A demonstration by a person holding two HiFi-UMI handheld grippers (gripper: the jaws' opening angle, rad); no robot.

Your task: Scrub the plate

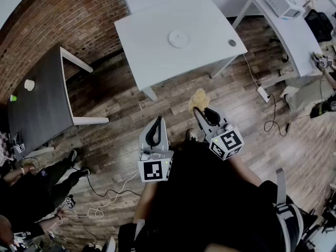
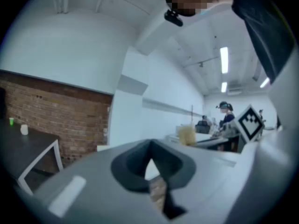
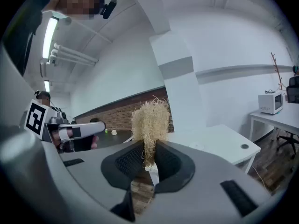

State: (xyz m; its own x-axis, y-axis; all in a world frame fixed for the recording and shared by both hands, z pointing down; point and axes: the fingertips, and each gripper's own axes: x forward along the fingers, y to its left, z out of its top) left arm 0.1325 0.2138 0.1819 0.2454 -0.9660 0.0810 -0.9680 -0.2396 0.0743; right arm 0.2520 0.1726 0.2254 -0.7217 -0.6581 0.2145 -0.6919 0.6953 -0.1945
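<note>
From the head view, the plate (image 1: 178, 38) sits on the white table (image 1: 152, 56), far out past the tips of both tongs. The right tongs (image 1: 202, 111) have a fuzzy yellow scrubber (image 1: 198, 99) sticking out of their tips. The left tongs (image 1: 157, 123) are just beside them, on their left.

In the left gripper view, the left tongs (image 2: 150, 157) are pressed together with nothing in them. The scrubber (image 2: 187, 135) shows off to their right.

In the right gripper view, the right tongs (image 3: 149, 160) pinch the scrubber (image 3: 150, 122) by its bottom end, and the fluffy top stands up above the pads. The white table (image 3: 219, 141) is ahead of the tips and a bit to the right.

I think the scrubbing has not begun; this step is bringing the scrubber over to the plate. Next, the right tongs need to go forward to the table, come down on the plate and rub. The left tongs may need to hold the plate so it does not slide.
</note>
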